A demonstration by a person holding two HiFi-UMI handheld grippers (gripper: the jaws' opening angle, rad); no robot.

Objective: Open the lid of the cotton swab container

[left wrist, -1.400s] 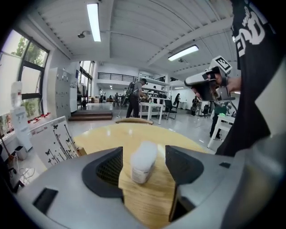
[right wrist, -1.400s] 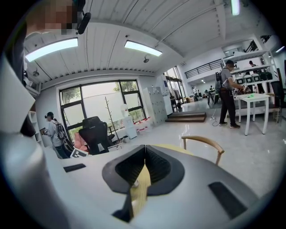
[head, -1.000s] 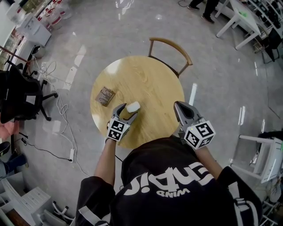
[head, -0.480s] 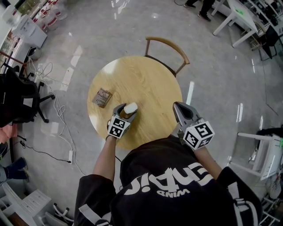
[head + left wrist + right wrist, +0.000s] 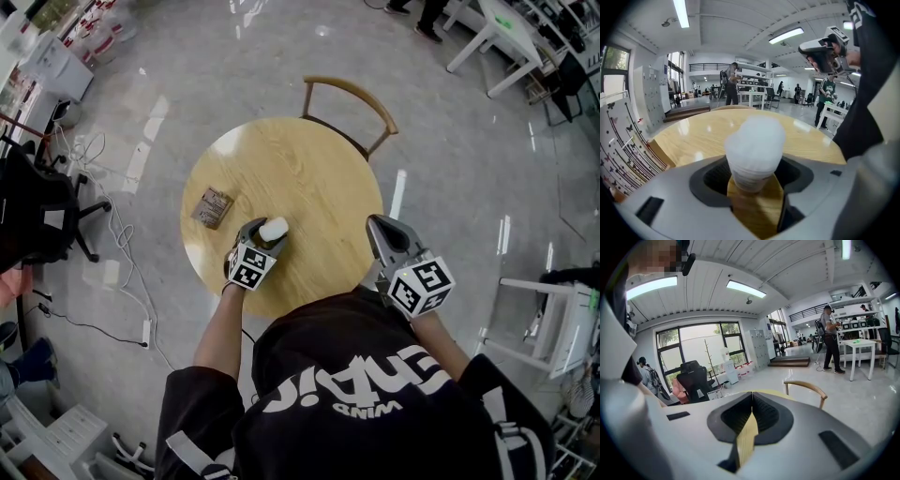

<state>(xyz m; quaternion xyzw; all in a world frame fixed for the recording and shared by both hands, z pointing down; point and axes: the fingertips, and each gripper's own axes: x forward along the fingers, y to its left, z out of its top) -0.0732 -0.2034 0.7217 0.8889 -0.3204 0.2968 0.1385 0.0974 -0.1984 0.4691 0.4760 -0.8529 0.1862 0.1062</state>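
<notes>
The cotton swab container, a small white cylinder with its lid on, stands upright near the front of the round wooden table. My left gripper reaches in from the near edge and is shut on it. In the left gripper view the container fills the gap between the jaws, with the lid standing above them. My right gripper hangs over the table's right front edge, shut with nothing in it. The right gripper view shows its jaws pressed together.
A small brown packet lies on the table's left side. A wooden chair stands at the far edge. A black office chair and cables are on the floor at left, with white tables at the back right.
Only the head view has drifted a little. Both grippers and the container keep their places on the table.
</notes>
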